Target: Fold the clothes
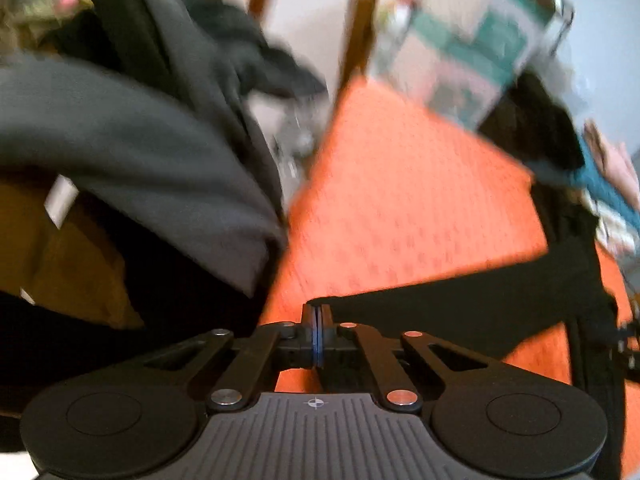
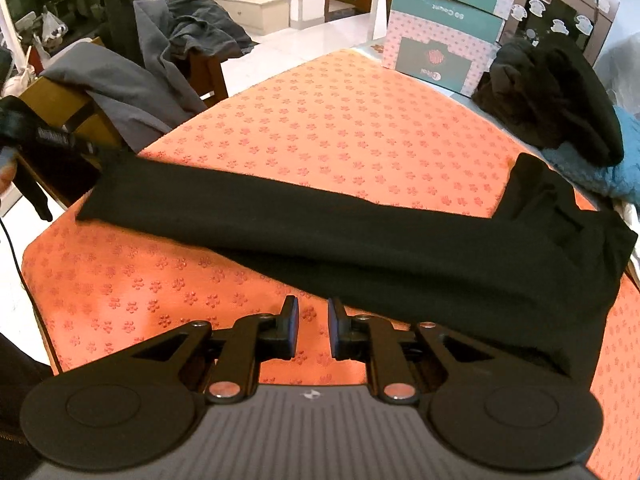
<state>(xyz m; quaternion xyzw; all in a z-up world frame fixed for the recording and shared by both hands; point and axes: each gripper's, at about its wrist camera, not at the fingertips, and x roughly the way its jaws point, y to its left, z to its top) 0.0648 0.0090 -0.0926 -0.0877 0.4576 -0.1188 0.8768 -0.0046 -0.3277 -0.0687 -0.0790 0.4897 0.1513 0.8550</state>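
Black trousers (image 2: 360,248) lie folded lengthwise across the orange flower-patterned table cover (image 2: 340,128), waistband at the right, leg ends at the left. My left gripper (image 1: 318,312) is shut, and the trousers' leg end (image 1: 440,312) starts right at its fingertips; this view is motion-blurred. In the right wrist view the left gripper (image 2: 60,140) sits at the trousers' far left end, over the table's left edge. My right gripper (image 2: 313,312) is open with nothing between its fingers, hovering just short of the trousers' near edge at mid-length.
Stacked teal-and-pink boxes (image 2: 440,40) stand at the table's back. A pile of dark clothes (image 2: 552,96) rests on a teal towel (image 2: 600,164) at the right. Grey garments (image 2: 132,80) hang over wooden chairs beyond the left edge.
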